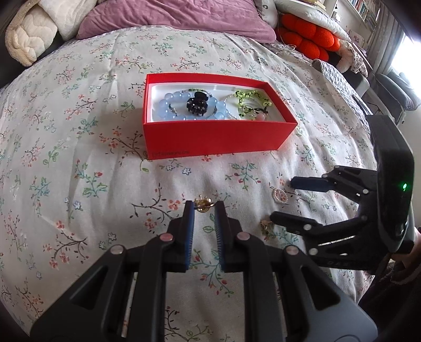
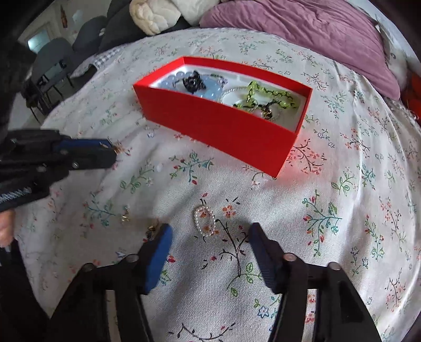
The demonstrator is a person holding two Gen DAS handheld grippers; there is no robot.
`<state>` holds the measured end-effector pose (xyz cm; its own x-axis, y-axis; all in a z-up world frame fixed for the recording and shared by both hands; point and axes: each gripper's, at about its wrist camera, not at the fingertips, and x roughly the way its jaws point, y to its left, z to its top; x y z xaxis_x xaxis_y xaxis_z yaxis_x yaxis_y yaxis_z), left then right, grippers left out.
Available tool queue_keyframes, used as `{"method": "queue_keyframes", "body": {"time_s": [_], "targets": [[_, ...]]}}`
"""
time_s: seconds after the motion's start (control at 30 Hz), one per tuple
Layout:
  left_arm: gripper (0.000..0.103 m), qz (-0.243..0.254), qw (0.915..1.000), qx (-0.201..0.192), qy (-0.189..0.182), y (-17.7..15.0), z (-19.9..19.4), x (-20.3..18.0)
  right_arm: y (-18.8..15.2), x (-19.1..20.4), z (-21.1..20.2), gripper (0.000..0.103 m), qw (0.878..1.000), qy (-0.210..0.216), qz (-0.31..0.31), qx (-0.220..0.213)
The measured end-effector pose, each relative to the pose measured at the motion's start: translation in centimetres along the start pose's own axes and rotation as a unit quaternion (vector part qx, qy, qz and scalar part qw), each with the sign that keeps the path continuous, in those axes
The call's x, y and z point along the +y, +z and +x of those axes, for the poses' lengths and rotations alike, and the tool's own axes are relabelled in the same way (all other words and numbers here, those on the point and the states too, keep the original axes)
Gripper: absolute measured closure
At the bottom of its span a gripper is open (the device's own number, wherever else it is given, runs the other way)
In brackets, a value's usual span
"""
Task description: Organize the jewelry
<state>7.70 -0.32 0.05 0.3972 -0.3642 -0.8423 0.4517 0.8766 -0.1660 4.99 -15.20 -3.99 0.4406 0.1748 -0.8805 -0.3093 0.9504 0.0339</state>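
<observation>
Left gripper [image 1: 204, 207] pinching a small gold earring [image 1: 203, 204] on the bed [image 1: 79, 163]. Best lifted slowly, then dropped into the red box [image 1: 210, 136] beside the blue bead bracelet [image 1: 168, 105]. Right gripper [image 2: 209, 235] wide open, holding nothing, around the pearl ring [image 2: 204, 221]. Soft flowery sheet, purple pillow [image 2: 302, 29] behind.

A bed [image 1: 79, 163] covered in a white floral bedspread [image 2: 355, 210] is filling both views. A mauve pillow [image 1: 173, 18] is lying at its head, with a cream quilted blanket [image 1: 23, 39] bunching beside it. An orange bobbled cushion [image 1: 307, 36] is sitting at one edge. Bookshelves [image 1: 363, 13] are lining the far wall, and daylight is pouring in through a window [image 1: 402, 55]. Grey chairs [image 2: 52, 55] are standing off the other side.
</observation>
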Motion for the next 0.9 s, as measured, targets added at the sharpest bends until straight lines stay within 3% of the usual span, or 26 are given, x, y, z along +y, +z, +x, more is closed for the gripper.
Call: {"method": "queue_keyframes", "body": {"time_s": [0.23,0.3,0.4,0.57,0.9], "targets": [[0.086,0.002,1.0000,0.005,-0.002,-0.1,0.3,-0.1,0.4,1.4,0.4,0.069,1.000,-0.004,-0.022,-0.009],[0.086,0.002,1.0000,0.005,-0.002,-0.1,0.3,-0.1,0.5,1.6,0.4,0.083,1.000,0.002,-0.023,-0.010],[0.086,0.001,1.0000,0.004,-0.002,-0.1,0.2,-0.1,0.4,1.8,0.4,0.095,1.000,0.010,-0.023,-0.011],[0.086,0.001,1.0000,0.003,-0.002,0.0,0.0,0.0,0.5,1.6,0.1,0.100,1.000,0.018,-0.015,-0.011],[0.086,-0.006,0.9999,-0.010,-0.003,1.1,-0.8,0.5,1.2,0.6,-2.3,0.100,0.999,0.031,0.013,-0.039]]}}
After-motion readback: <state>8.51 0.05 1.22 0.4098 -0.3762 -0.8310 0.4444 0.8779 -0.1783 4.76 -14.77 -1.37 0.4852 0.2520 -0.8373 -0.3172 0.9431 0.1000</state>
